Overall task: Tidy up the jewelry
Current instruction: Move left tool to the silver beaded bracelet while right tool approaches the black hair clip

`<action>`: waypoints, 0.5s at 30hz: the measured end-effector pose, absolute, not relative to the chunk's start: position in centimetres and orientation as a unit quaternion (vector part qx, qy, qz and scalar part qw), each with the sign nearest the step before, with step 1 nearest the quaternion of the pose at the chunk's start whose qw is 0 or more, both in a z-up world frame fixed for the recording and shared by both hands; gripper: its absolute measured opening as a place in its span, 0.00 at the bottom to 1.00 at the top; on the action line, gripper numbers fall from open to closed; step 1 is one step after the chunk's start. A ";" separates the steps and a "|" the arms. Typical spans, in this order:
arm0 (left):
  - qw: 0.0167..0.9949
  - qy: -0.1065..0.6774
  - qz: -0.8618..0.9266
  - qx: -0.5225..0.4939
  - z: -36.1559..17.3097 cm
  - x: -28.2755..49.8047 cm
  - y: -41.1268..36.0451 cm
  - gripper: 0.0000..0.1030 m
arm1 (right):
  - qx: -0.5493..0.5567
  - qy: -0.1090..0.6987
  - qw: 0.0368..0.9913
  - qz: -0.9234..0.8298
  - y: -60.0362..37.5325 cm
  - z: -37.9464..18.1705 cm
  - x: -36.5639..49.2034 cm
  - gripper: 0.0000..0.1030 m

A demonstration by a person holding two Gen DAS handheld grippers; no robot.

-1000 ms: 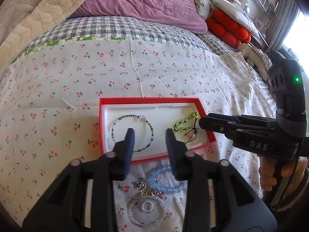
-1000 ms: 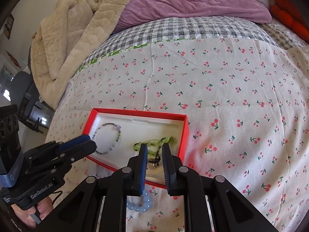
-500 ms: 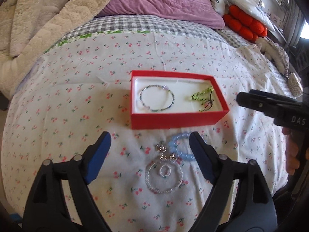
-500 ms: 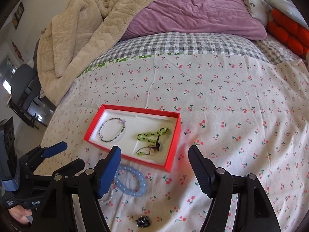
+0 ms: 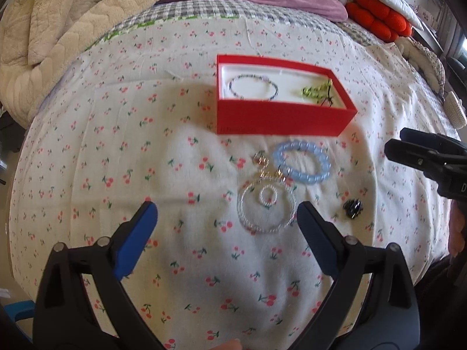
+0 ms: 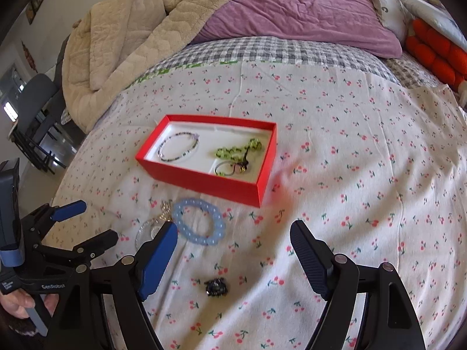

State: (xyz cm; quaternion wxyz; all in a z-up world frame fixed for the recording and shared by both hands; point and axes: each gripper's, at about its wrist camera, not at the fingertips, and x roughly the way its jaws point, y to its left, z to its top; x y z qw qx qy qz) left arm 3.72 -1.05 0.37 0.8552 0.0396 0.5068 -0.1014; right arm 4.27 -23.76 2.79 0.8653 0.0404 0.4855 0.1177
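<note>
Two bracelets have been released into the red rectangular cardboard box (image 5: 280, 119) mid-bed, both tongs, left (image 5: 226, 227) and right (image 6: 233, 250), are opening empty, and the pale-blue beaded bracelet (image 6: 200, 221) beside it is judged next.

A red box (image 6: 204, 175) sits on a white cherry-print sheet (image 6: 350, 175) beside a pale-blue bead bracelet (image 6: 200, 224) and a seemingly black trinket (image 6: 216, 287).

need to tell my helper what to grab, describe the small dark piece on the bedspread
Find the red rectangular box on the cherry-print bedspread. Nearer the camera lies a pale blue beaded bracelet; nearer again sits a small black glittery clump, alone, the only dark, non-ring piece.
</note>
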 end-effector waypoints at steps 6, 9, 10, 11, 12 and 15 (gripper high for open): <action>0.849 0.515 -0.107 0.056 -0.8 2.8 -0.7 0.93 | 0.037 0.503 0.856 0.118 -23.8 1.0 3.1 0.79; 0.844 0.520 -0.120 0.056 -1.4 2.7 -0.7 0.93 | 0.035 0.511 0.851 0.117 -23.5 0.0 2.7 0.79; 0.841 0.523 -0.128 0.056 -1.7 2.6 -0.8 0.93 | 0.031 0.514 0.849 0.118 -23.3 -0.3 2.5 0.79; 0.840 0.524 -0.133 0.056 -1.8 2.6 -0.9 0.93 | 0.025 0.517 0.847 0.121 -23.0 -0.6 2.3 0.79; 0.837 0.526 -0.141 0.055 -2.1 2.4 -1.0 0.93 | 0.020 0.519 0.846 0.124 -22.7 -0.9 2.1 0.79; 0.832 0.528 -0.163 0.056 -2.6 2.1 -1.5 0.93 | 0.004 0.521 0.843 0.132 -22.1 -1.6 1.4 0.79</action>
